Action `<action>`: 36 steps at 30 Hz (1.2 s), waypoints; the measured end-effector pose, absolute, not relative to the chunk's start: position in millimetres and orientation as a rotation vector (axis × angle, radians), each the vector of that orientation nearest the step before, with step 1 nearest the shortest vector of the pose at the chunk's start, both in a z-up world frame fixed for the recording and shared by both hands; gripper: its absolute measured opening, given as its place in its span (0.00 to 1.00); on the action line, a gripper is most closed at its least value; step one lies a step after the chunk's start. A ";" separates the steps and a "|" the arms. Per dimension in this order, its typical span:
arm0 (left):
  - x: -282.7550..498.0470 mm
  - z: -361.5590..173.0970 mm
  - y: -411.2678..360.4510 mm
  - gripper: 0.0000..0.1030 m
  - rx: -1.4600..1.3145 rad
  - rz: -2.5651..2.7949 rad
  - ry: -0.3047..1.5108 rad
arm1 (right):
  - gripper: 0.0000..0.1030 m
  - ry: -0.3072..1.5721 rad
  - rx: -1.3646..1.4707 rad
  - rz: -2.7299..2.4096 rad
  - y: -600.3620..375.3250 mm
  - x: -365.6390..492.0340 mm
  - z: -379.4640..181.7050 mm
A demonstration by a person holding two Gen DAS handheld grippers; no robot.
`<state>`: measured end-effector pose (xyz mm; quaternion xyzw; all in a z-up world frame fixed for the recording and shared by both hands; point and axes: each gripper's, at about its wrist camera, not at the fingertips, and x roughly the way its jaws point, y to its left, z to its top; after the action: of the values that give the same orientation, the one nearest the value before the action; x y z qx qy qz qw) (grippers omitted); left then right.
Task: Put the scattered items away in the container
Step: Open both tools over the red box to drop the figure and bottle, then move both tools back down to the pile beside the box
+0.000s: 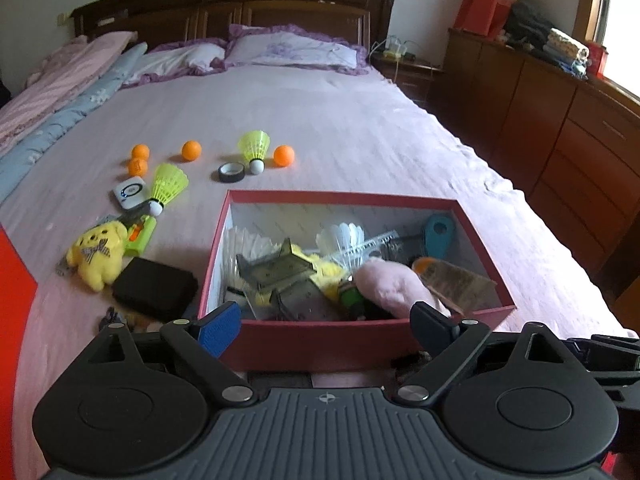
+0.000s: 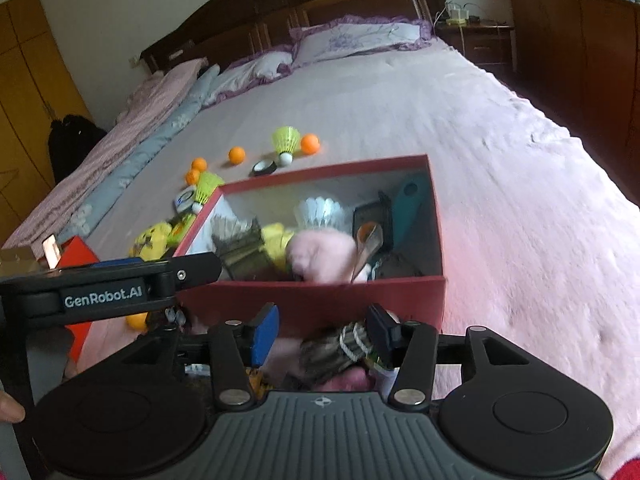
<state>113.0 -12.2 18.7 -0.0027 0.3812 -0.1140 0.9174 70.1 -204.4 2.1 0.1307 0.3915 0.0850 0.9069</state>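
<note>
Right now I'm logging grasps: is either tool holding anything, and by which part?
Left tool is open, holding nothing. Right tool looks open around a blurred dark feathery bundle bound with white cord; a hold cannot be told.

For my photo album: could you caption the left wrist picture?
Open left claw at a red box of odds and ends, with orange balls and shuttlecocks lying on the bed.

Left gripper and right gripper gape
</note>
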 end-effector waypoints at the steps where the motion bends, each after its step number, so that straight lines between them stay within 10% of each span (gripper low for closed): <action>1: 109.5 19.1 -11.7 0.90 -0.006 -0.234 0.783 | 0.55 0.811 0.265 0.178 -203.5 66.6 2.5; 25: 20.3 -31.8 27.9 0.96 0.022 -0.203 0.915 | 0.70 0.867 0.196 0.183 -205.9 -16.0 -38.3; 36: -6.1 -58.4 53.1 0.96 0.017 -0.171 0.981 | 0.45 0.955 0.148 0.356 -171.9 -25.4 -72.6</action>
<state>-6.1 53.1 -58.4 0.0082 0.4706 -0.0819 0.8785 -25.4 -171.9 -72.6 0.0710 0.4568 0.1703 0.8702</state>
